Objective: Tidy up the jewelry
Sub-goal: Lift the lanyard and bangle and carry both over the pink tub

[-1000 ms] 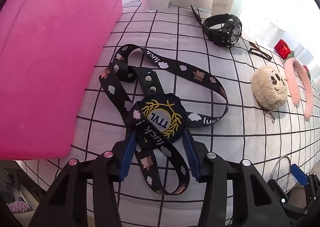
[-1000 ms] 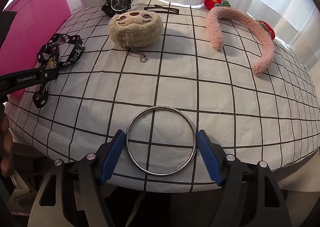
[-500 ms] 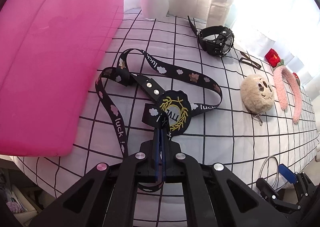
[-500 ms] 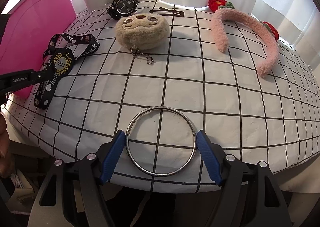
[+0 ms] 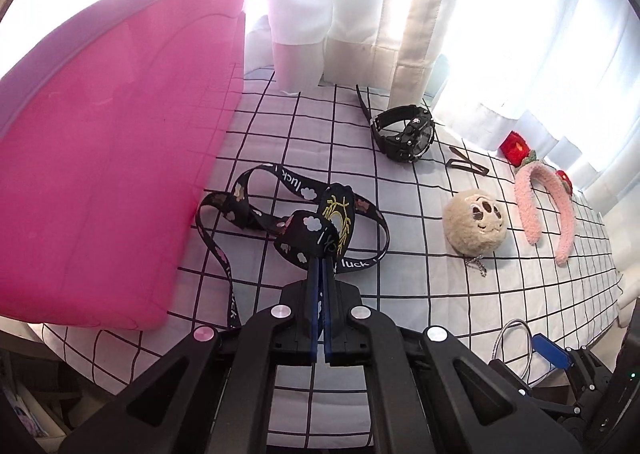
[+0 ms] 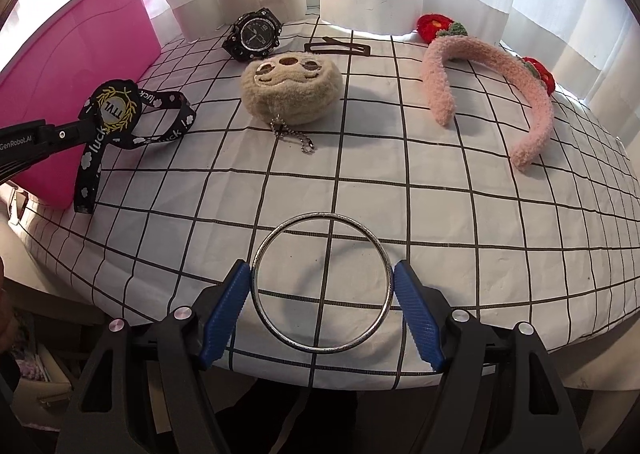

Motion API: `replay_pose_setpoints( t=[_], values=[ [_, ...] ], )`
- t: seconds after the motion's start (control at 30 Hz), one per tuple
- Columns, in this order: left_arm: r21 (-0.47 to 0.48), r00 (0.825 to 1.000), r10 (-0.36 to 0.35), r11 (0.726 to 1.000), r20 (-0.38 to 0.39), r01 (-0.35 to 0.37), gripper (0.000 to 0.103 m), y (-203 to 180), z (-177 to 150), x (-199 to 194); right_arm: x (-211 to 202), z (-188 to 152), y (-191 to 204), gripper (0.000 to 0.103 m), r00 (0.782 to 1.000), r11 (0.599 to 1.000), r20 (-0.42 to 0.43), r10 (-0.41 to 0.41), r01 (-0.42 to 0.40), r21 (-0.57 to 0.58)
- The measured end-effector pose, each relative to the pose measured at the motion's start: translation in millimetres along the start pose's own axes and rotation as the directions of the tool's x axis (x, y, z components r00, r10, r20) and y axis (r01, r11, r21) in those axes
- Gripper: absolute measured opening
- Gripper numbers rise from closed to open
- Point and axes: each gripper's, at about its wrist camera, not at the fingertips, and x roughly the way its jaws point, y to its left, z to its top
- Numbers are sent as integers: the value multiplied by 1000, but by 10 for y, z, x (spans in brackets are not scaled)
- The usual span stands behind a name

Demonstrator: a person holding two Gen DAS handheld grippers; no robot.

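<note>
A black lanyard (image 5: 296,210) printed with clouds and "luck", carrying a round gold-embroidered badge (image 6: 116,110), is lifted at its badge end off the checked cloth (image 5: 400,274). My left gripper (image 5: 320,250) is shut on that strap and badge, while the loose strap trails down to the cloth. A thin silver bangle (image 6: 320,216) sits between the blue pads (image 6: 224,310) of my right gripper (image 6: 322,286). Both pads touch its sides, and it hangs just above the cloth near the front edge, throwing a shadow.
A pink bin (image 5: 100,174) stands close on the left of the lanyard. Farther back lie a black watch (image 5: 404,132), a brown hair clip (image 5: 466,165), a beige plush keychain (image 5: 476,222) and a pink fuzzy headband (image 5: 532,206). White curtains hang behind.
My left jaws have closed from wide open onto the lanyard's badge and strap, then risen, tipping the badge up off the cloth. The right gripper and bangle have stayed put.
</note>
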Motion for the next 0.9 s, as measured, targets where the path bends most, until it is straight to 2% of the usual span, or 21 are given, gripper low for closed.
replay_pose_setpoints(
  t=[0.5,0.9],
  values=[
    [46,994,-13,999,109,8,2,-145,248,-388,-380,220,29,71,995,1000,103,7,-5,-19],
    [40,969,-36,999,245,27,2,-143,611,-918,-829,633,223,71,971,997,238,40,-24,-71]
  ],
)
